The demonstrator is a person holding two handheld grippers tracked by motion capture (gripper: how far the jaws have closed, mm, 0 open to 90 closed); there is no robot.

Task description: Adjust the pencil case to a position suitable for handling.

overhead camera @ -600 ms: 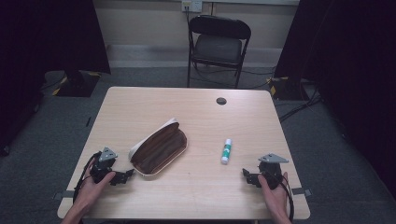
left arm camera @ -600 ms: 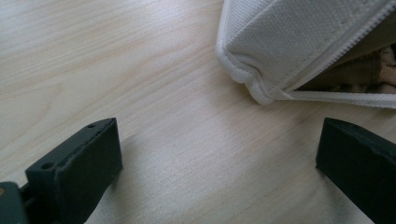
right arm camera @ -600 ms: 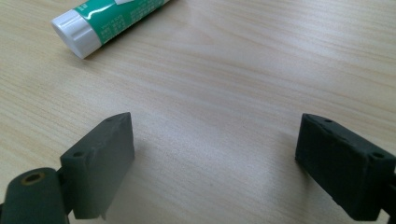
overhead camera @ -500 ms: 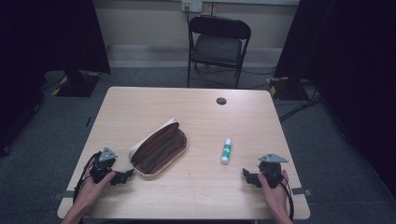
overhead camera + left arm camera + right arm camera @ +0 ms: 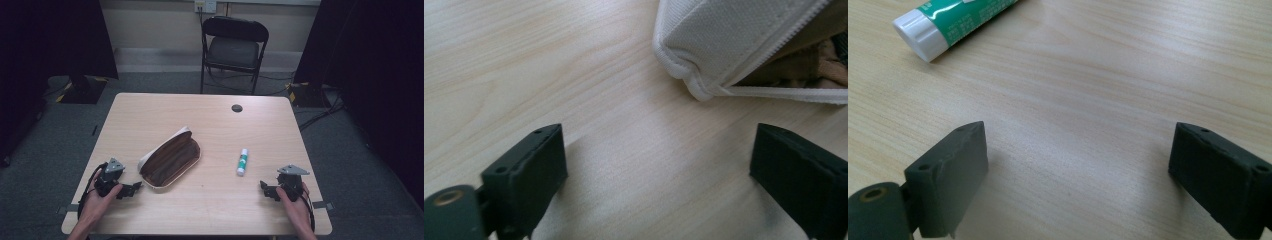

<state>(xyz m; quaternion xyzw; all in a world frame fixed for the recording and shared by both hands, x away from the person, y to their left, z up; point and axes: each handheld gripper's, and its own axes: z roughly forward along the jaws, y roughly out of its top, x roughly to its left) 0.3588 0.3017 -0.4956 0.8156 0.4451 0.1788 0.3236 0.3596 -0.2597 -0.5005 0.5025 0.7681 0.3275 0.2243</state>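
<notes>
I work at a pale wood-grain table [image 5: 165, 115] with a round dark cable hole [image 5: 237, 108] near its far edge. It stands on grey carpet, with one black folding chair [image 5: 234, 47] beyond it, a light wall behind and dark curtains at either side.

On the table I count one open pencil case [image 5: 170, 158], white outside and brown inside, and one glue stick [image 5: 242, 162], green and white with a white cap, well apart from the case.

I hold two tongs. My left gripper [image 5: 131, 189] lies low near the front left corner, jaws spread wide with bare wood between them, the case's white corner [image 5: 704, 55] just ahead. My right gripper [image 5: 266, 190] rests near the front right, jaws equally wide and empty, the glue stick [image 5: 955, 25] lying ahead of it, untouched.
</notes>
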